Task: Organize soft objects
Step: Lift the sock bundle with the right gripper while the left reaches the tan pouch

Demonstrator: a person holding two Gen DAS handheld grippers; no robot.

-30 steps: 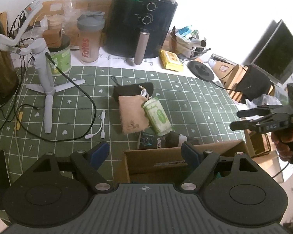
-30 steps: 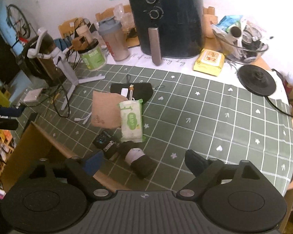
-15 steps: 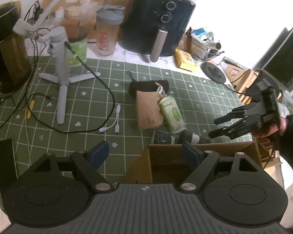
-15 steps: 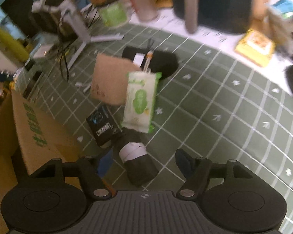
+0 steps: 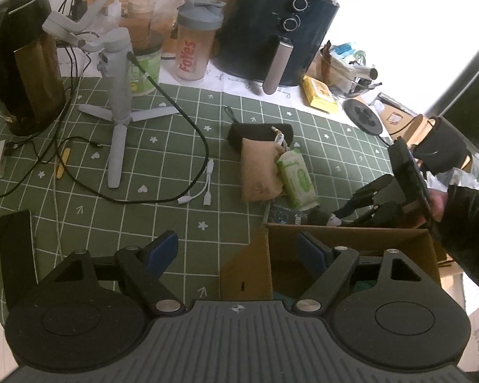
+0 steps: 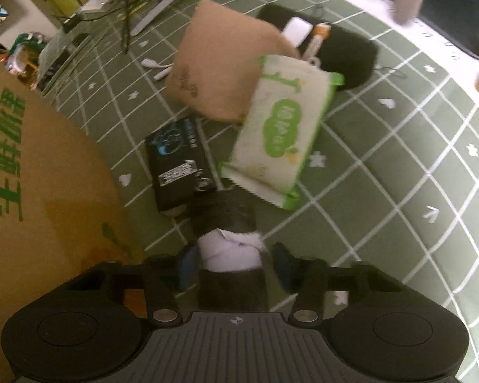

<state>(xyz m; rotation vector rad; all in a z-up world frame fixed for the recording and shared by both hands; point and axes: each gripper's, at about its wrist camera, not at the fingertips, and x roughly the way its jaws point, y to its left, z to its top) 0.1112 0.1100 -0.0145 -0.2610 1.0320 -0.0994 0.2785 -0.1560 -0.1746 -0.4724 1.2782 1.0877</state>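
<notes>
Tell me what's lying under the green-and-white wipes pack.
The green-and-white wipes pack rests partly on the tan paper pouch, which overlaps a black fabric pouch. Anything else beneath is covered.

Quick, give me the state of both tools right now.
Left tool: open, holding nothing, above the cardboard box.
Right tool: closing around the black-and-white sock roll, not yet clamped on it.

The left tongs stand wide with nothing between them, one finger over the table, the other inside the box. Beyond the box lie a tan pouch, a wipes pack and a dark roll. The right tongs reach down at the roll, closing.
</notes>
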